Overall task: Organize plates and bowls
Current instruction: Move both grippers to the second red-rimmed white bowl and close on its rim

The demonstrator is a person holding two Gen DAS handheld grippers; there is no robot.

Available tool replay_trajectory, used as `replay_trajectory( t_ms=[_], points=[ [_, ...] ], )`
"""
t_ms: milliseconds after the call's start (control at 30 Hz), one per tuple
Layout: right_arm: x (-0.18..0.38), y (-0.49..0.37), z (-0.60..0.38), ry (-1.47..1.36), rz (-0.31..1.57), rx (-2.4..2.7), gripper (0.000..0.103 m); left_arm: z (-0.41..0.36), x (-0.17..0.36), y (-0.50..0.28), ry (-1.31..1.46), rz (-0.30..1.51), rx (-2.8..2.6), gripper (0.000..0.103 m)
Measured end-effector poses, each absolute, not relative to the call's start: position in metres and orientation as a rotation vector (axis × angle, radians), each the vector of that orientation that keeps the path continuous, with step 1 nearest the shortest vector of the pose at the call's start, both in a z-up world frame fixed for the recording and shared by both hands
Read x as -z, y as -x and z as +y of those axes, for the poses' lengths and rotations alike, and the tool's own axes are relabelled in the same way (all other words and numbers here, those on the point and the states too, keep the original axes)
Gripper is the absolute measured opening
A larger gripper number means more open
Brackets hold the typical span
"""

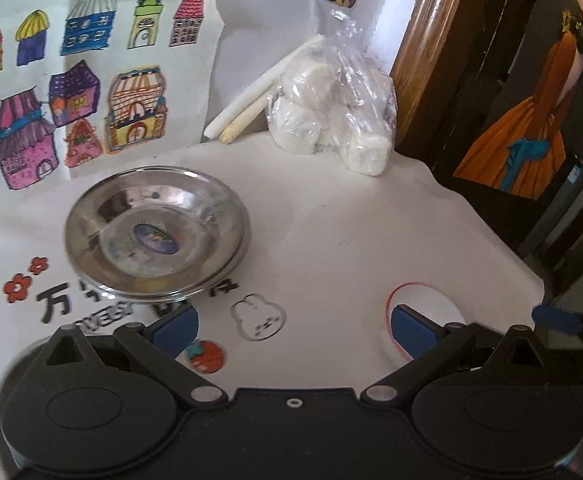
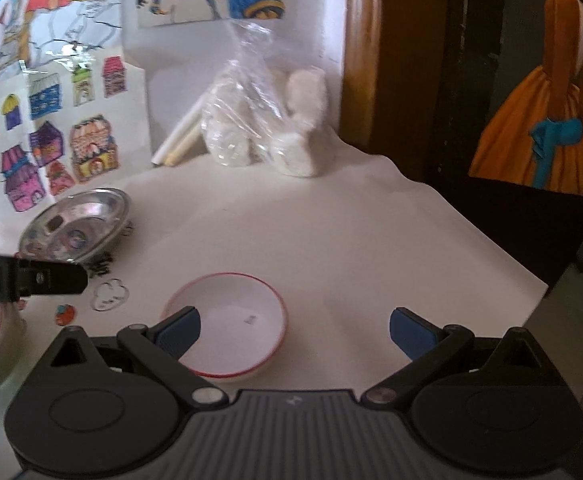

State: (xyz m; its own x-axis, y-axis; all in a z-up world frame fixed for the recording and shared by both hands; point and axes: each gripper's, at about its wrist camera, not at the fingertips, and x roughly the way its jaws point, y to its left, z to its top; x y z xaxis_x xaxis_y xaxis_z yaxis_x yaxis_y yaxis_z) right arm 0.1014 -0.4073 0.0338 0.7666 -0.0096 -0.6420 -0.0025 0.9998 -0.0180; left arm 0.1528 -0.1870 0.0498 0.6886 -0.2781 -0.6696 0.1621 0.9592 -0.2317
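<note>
Both grippers' fingers wide apart, nothing held. Red-rimmed white bowl (image 2: 227,326) near-centre on worktop (image 2: 351,248), right gripper (image 2: 295,330) just over it. Prob. light, stiff, slippery, chippable; pinch rim. Steel plate (image 1: 157,230) far left.

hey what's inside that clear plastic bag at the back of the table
The clear plastic bag holds several white, roundish lumps, some blocky; what they are can't be told. Crinkled plastic hides any at the back. Two pale sticks lie beside it, outside the bag.
</note>
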Motion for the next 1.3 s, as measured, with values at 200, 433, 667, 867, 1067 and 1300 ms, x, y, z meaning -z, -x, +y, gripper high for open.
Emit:
replay_trajectory(
  t_ms=[200,433,667,867,1067,1300],
  points=[
    [-0.018,-0.108,-0.420,-0.011,0.725,-0.002,0.103,-0.213,-0.035,-0.163,0.143,0.801,0.237,0.102],
    [0.000,-0.115,-0.418,0.010,0.749,-0.034,0.095,-0.223,-0.016,-0.173,0.144,0.822,0.229,0.102],
    [0.005,-0.119,-0.420,-0.038,0.752,-0.042,0.082,-0.231,-0.011,-0.173,0.151,0.817,0.283,0.096],
    [0.005,-0.118,-0.417,-0.045,0.741,-0.042,0.073,-0.234,-0.004,-0.176,0.153,0.849,0.316,0.077],
    [0.005,-0.116,-0.414,-0.054,0.725,-0.052,0.056,-0.238,-0.004,-0.174,0.152,0.831,0.359,0.059],
    [0.010,-0.113,-0.411,-0.123,0.710,-0.066,0.046,-0.237,-0.003,-0.171,0.208,0.823,0.415,0.034]
  ],
)
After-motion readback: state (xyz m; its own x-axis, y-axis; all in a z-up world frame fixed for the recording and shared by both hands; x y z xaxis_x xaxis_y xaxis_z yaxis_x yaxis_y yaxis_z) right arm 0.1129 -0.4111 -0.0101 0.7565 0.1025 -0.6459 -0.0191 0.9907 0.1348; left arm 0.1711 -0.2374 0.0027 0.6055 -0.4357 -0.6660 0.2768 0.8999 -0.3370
